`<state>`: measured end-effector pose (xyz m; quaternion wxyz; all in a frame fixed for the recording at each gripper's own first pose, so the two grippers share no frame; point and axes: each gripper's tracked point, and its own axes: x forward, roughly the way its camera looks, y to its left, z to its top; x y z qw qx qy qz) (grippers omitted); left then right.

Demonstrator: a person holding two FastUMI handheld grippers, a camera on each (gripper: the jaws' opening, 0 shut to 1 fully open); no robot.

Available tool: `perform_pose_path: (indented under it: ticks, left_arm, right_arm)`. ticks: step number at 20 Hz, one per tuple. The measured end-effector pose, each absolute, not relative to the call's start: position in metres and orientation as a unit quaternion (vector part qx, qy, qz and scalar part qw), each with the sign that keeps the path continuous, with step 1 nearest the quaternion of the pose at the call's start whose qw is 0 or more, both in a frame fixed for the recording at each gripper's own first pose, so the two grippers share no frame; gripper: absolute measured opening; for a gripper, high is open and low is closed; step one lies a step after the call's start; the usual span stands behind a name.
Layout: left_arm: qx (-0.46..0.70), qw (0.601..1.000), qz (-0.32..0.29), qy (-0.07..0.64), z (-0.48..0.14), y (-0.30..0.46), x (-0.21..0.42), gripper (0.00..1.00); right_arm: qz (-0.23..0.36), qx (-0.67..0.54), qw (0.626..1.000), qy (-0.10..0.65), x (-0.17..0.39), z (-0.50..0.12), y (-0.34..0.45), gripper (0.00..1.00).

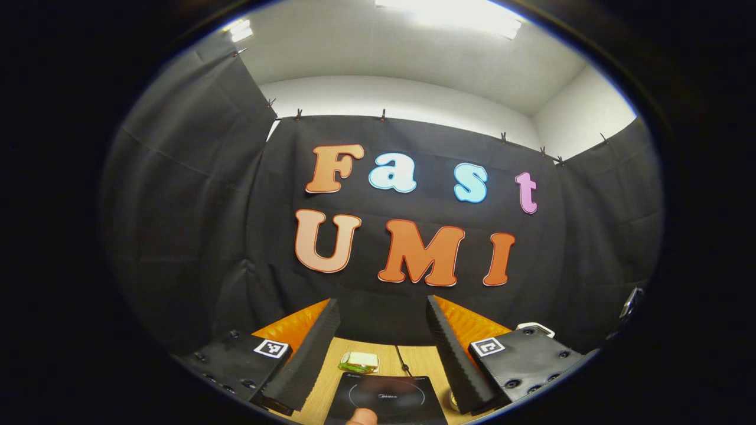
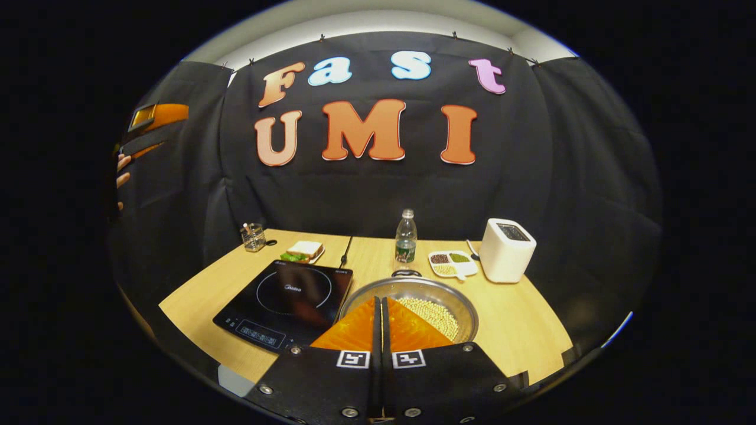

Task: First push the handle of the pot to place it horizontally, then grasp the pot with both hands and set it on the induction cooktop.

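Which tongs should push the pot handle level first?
Probably right: the right tongs hang shut just over the pot. The left tongs, open, hover above the induction cooktop.

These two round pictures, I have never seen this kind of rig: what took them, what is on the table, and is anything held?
No robot here: a person carries a two-finger claw in each hand, with a camera riding on each. In the left gripper view, the left claw is open and empty, raised toward the booth wall, with the cooktop below. In the right gripper view, the right claw has its fingers together, holding nothing, just in front of the pot of pale beans. On the table also stand a bottle, a toaster, a sandwich, a divided dish and a glass jar.
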<state>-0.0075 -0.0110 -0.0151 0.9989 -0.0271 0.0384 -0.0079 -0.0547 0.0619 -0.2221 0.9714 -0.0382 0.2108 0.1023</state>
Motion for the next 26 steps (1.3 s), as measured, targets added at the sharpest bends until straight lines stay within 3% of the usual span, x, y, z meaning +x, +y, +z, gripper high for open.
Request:
perform_pose_path:
  ticks: [13,26]
  left_arm:
    - [-0.021,0.999,-0.003,0.046,-0.026,-0.01,-0.003,0.96]
    - [-0.016,0.998,-0.001,0.057,-0.037,-0.01,0.001,0.94]
  right_arm:
    - [0.106,-0.027,0.932,0.346,-0.081,-0.344,0.065,0.0]
    - [0.102,-0.03,0.907,0.407,-0.092,-0.385,0.054,0.0]
